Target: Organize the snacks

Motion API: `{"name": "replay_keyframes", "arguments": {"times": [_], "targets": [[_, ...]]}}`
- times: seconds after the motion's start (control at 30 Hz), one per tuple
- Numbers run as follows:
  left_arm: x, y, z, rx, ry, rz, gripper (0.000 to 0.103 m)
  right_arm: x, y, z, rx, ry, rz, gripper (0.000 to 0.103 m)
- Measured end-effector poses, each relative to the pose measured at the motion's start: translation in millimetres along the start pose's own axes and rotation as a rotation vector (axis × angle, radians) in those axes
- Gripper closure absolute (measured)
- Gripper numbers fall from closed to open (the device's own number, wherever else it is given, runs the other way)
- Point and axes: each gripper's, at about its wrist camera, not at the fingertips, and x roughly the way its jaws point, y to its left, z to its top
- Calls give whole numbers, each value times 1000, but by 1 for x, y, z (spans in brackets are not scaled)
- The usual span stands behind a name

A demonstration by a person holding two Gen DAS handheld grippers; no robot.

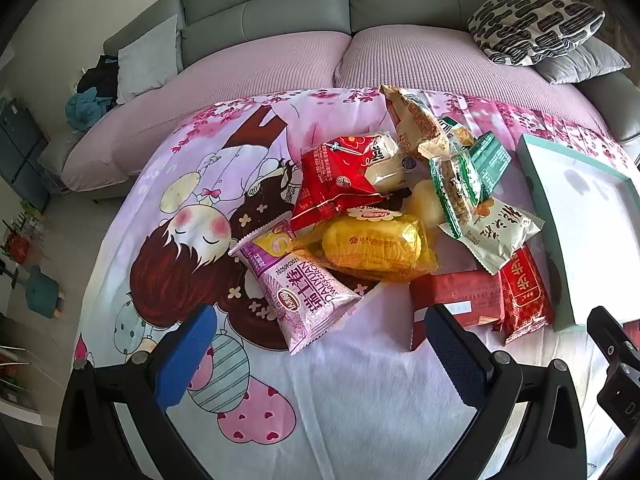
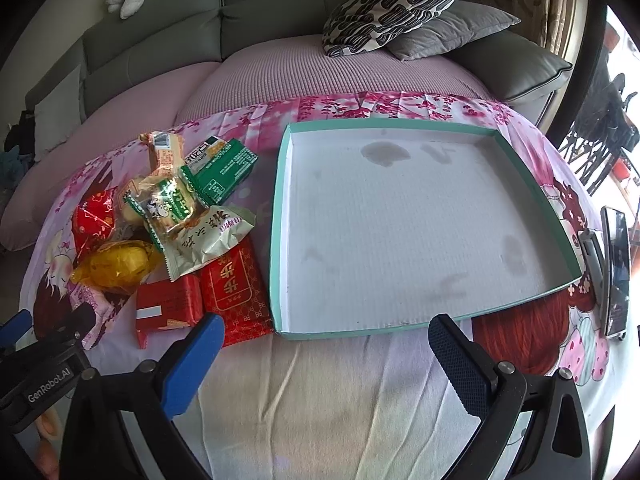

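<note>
Ahead of our left gripper (image 1: 320,344), the yellow packet (image 1: 372,246) covers part of the purple packet (image 1: 298,292). Right of it, the tray (image 1: 592,220) runs off frame; small print stays unreadable.

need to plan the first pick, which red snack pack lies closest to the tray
The flat red packet with gold characters, its edge right beside the teal tray; the red box and crinkly red bag lie farther left.
</note>
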Motion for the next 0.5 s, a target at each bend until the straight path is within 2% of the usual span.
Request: {"name": "replay_keyframes", "arguments": {"times": [0.5], "targets": [[0, -1, 0, -2, -5, 0, 0, 0, 0, 0, 10, -2, 4, 0]]}}
